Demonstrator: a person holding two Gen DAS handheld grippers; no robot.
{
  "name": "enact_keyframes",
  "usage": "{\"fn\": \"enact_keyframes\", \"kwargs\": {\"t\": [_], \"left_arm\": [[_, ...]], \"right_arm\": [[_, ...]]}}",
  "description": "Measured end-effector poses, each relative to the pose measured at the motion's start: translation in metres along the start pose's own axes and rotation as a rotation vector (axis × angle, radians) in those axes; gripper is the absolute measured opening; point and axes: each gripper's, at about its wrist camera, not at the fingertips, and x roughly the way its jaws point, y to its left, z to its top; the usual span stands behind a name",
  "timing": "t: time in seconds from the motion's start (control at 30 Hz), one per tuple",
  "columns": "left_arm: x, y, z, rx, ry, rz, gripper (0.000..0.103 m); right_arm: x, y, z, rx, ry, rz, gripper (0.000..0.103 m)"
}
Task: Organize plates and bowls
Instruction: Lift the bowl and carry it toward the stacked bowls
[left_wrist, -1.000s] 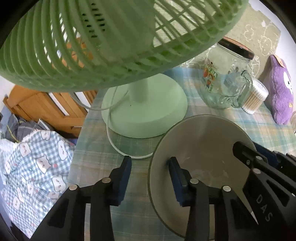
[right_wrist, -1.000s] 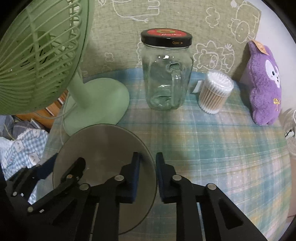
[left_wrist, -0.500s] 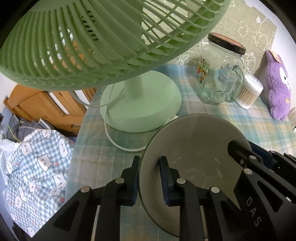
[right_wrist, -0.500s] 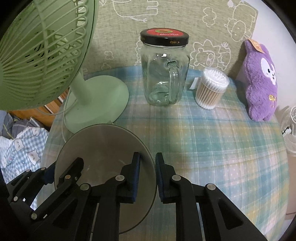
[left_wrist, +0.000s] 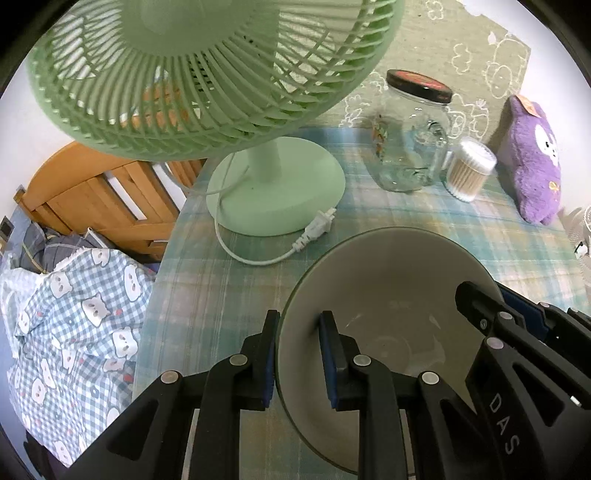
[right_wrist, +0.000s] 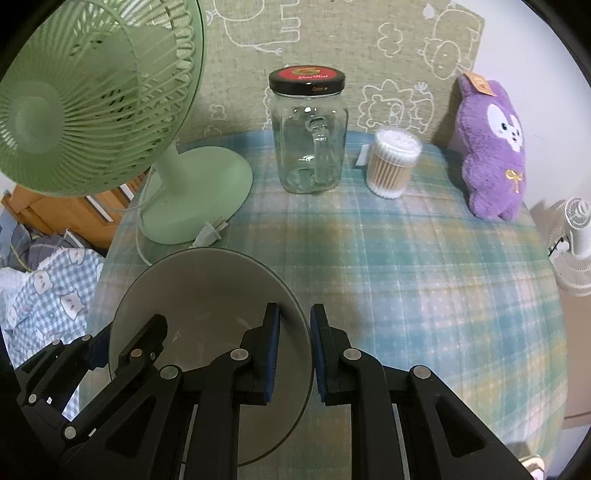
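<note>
Both grippers, left (left_wrist: 297, 354) & right (right_wrist: 294, 354), now lifting bowl (left_wrist: 388, 280) off tablecloth (right_wrist: 406, 277).

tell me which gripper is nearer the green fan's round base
Left. The left gripper clamps the grey bowl rim on the side facing the fan base; the right gripper clamps the opposite rim, farther away.

Fan (left_wrist: 207, 74) left; open tablecloth (right_wrist: 424, 277) right

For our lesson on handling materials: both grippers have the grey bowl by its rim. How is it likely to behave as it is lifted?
The grey bowl keeps its round shape under both grips, so it is probably rigid, perhaps ceramic and breakable. Its surface looks smooth with faint highlights, so the thin rim may slip between the jaws. With the left gripper and right gripper on opposite sides, it should tilt little.
</note>
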Motion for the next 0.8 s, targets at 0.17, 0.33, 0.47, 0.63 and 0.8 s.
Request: {"fn": "enact_keyframes", "kwargs": {"t": [0.17, 0.33, 0.47, 0.63, 0.8], "left_arm": [[-0.020, -0.004, -0.007, -0.008, -0.013, 0.001, 0.019], [-0.047, -0.006, -0.015, -0.018, -0.036, 0.001, 0.019], [-0.069, -0.007, -0.022, -0.022, -0.057, 0.001, 0.019], [-0.098, -0.011, -0.034, -0.016, -0.074, 0.005, 0.019], [-0.128, -0.011, -0.047, -0.028, -0.101, 0.009, 0.019]], "right_arm": [[-0.022, -0.004, -0.008, -0.002, -0.014, 0.001, 0.020], [-0.050, -0.008, -0.016, -0.006, -0.035, 0.002, 0.020], [-0.074, -0.010, -0.022, -0.011, -0.054, 0.003, 0.020], [-0.104, -0.013, -0.034, -0.011, -0.071, 0.006, 0.020], [-0.139, -0.017, -0.050, -0.017, -0.101, 0.012, 0.020]]}}
